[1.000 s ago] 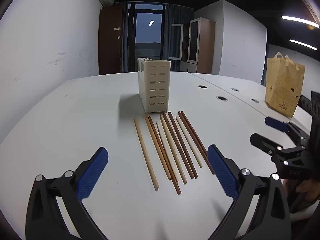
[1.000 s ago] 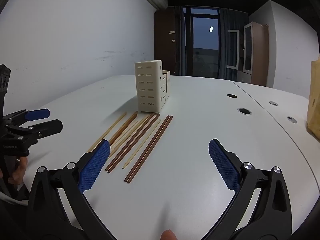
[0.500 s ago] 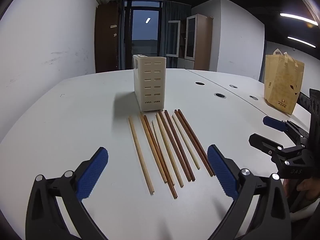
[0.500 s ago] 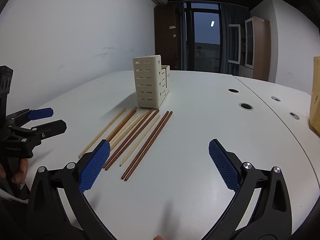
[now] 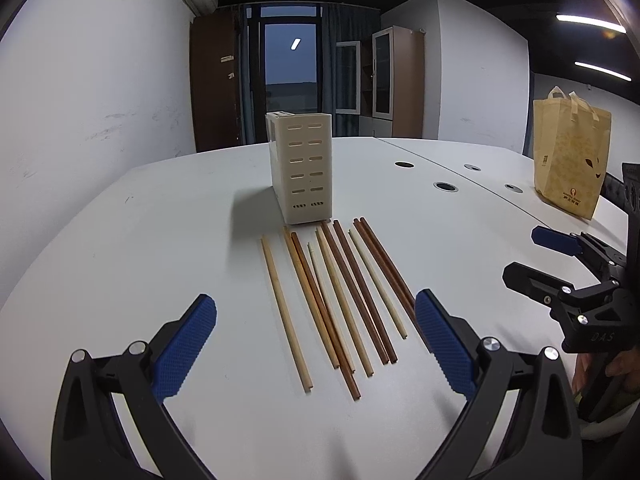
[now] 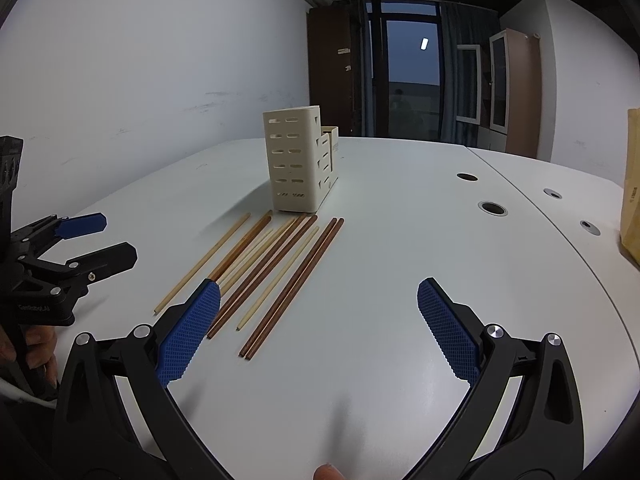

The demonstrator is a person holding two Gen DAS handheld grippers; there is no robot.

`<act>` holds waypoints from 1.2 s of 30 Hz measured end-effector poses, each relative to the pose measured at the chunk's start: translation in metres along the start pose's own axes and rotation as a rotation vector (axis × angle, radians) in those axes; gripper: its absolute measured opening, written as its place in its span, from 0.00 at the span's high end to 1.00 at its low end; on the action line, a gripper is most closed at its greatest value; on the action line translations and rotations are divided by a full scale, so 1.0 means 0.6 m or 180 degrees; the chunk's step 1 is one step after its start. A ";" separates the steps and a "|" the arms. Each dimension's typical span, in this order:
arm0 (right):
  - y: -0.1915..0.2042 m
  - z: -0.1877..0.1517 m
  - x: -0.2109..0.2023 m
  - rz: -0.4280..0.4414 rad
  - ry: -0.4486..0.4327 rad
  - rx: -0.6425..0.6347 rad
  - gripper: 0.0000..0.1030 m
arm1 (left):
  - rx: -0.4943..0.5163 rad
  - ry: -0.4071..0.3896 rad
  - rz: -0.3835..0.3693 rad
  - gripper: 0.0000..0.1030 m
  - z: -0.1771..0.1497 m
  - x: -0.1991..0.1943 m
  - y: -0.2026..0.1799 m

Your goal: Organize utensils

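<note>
Several chopsticks [image 5: 336,300], light and dark brown, lie side by side on the white table [image 5: 140,248]. Behind them stands a cream slotted utensil holder [image 5: 302,170]. My left gripper [image 5: 316,320] hovers open just in front of the chopsticks' near ends, nothing between its blue pads. In the right wrist view the chopsticks [image 6: 264,268] lie left of centre and the holder [image 6: 300,166] stands beyond them. My right gripper [image 6: 318,312] is open and empty, to the right of the chopsticks. Each gripper shows at the edge of the other's view: right gripper [image 5: 560,264], left gripper [image 6: 80,240].
A yellow paper bag [image 5: 570,160] stands at the table's right side. Round cable holes [image 5: 446,187] dot the table's far right part. A white wall runs along the left, with a dark door and cabinet behind. A hand [image 6: 32,344] holds the left gripper's handle.
Both grippers have tilted and shifted slightly, so the chopsticks and holder sit a little lower and nearer in the views. Both stay open. Nothing on the table has moved.
</note>
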State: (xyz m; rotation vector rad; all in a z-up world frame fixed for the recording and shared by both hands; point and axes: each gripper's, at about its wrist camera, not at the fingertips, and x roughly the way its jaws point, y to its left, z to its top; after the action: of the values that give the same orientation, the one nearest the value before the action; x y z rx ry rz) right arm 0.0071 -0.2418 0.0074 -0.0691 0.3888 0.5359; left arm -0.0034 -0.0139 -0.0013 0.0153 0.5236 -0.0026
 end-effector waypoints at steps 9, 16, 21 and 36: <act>0.002 0.002 0.001 -0.0003 0.0008 -0.0007 0.08 | -0.0088 0.0044 -0.0036 0.05 0.003 0.002 0.012; 0.002 0.002 -0.001 -0.0011 0.0019 0.0008 0.08 | -0.0119 0.0097 -0.0028 0.05 0.002 0.003 0.015; 0.004 0.004 -0.004 -0.0028 0.0016 -0.0011 0.08 | -0.0120 0.0099 -0.0004 0.05 0.002 0.002 0.016; -0.001 0.009 0.003 -0.0035 0.0067 0.0025 0.08 | -0.0220 0.0120 -0.0048 0.05 0.007 0.007 0.027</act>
State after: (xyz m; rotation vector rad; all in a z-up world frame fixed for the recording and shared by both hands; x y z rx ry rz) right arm 0.0107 -0.2408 0.0119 -0.0692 0.4109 0.5231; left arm 0.0027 0.0021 0.0004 -0.0564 0.5613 0.0010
